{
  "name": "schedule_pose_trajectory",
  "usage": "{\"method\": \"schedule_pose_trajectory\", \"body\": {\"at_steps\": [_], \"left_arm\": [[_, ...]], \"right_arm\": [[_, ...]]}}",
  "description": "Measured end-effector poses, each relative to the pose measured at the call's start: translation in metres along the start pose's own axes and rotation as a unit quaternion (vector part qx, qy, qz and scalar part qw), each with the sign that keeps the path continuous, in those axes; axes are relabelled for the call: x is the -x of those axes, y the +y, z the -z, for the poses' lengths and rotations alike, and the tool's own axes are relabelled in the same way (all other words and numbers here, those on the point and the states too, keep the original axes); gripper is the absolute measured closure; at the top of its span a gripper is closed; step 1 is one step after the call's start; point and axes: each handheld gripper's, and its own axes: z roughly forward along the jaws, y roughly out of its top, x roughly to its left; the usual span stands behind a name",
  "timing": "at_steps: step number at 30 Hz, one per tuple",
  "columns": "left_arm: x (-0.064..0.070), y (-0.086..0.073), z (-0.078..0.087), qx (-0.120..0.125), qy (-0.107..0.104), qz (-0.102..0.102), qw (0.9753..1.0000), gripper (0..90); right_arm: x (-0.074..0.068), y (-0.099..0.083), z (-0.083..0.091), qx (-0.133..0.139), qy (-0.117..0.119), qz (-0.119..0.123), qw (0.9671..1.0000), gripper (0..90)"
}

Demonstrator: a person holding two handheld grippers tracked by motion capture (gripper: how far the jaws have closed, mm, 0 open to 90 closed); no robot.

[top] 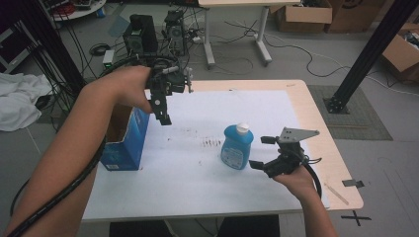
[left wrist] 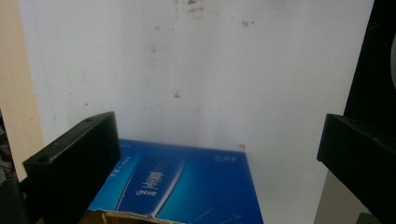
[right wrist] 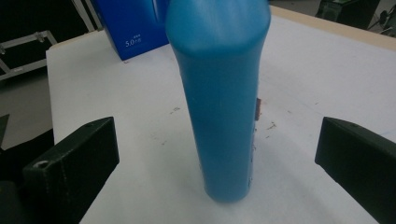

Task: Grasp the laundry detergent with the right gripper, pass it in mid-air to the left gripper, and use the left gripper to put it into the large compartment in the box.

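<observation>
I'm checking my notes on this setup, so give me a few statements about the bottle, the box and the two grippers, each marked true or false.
1. The blue bottle stands upright on the white mat. True.
2. The right gripper is shut on the bottle. False: its jaws are open, with the bottle ahead between them, untouched.
3. The blue box sits at the mat's left edge. True.
4. The left gripper holds the box. False: it is open above it.
5. The bottle's cap is red. False: it is white.
</observation>
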Motion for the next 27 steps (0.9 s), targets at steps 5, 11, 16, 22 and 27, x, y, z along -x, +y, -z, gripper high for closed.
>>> {"method": "schedule_pose_trajectory", "body": {"at_steps": [5,11,16,22,27], "left_arm": [[0.002,-0.003,0.002,-0.002,0.001,0.000,1.0000,0.1],[0.003,-0.008,0.003,-0.002,0.003,0.004,1.0000,0.0],[0.003,-0.011,0.003,-0.005,0.002,0.005,1.0000,0.0],[0.004,-0.012,0.002,-0.005,0.000,0.005,1.0000,0.0],[0.004,-0.013,0.001,-0.003,0.001,0.007,1.0000,0.0]], "right_arm": [[0.003,-0.006,-0.019,-0.007,0.006,-0.005,0.9999,0.0],[0.004,-0.011,-0.039,-0.010,0.002,-0.002,0.9999,0.0],[0.005,-0.014,-0.052,-0.013,-0.005,0.000,0.9999,0.0],[0.007,-0.017,-0.062,-0.007,-0.018,0.003,0.9998,0.0],[0.007,-0.018,-0.069,-0.005,-0.027,0.005,0.9996,0.0]]}}
